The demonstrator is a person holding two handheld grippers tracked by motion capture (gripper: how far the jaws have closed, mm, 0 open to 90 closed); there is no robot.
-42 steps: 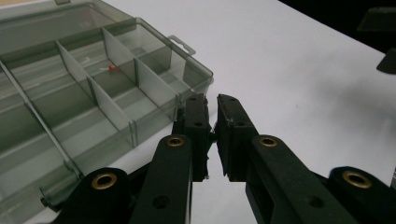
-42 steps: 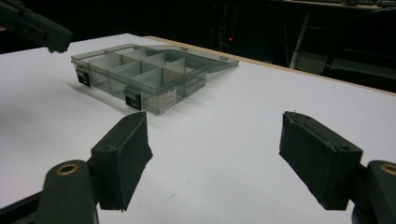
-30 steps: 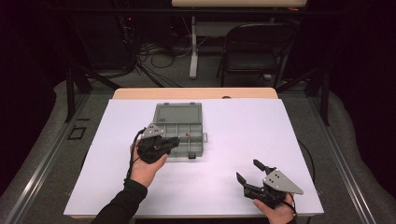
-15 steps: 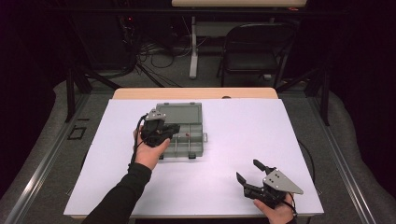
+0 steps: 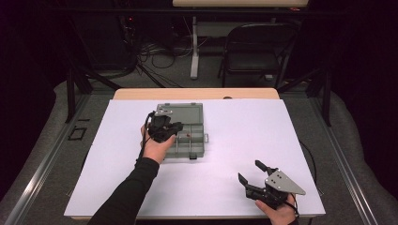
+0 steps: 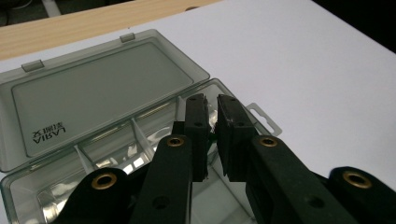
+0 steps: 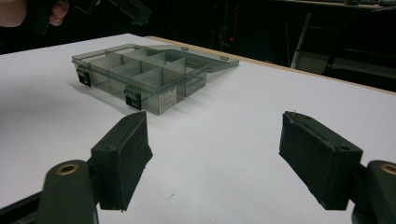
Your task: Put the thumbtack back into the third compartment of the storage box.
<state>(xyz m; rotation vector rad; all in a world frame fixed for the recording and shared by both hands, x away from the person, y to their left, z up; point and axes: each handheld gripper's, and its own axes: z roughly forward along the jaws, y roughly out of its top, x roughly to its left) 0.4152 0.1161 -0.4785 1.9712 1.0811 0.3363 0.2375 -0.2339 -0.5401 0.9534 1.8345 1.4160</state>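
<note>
Left gripper [image 6: 212, 105] above the open compartment box [image 5: 195, 140], at 11 o'clock of the table [image 5: 225, 187], jaws nearly together, possibly pinching something small; cannot tell. Right gripper [image 5: 250, 171] wide apart, at 5 o'clock. Risk: dropping into the wrong compartment, or nudging the light box.

Mirrored lettering, seen from behind, stands on the open lid [image 6: 100, 93] of a clear compartment box [image 5: 185, 133]; its characters cannot be read.

The open organizer box [image 5: 187, 131] lies on the table [image 5: 244, 140], left of centre, lid behind.
</note>
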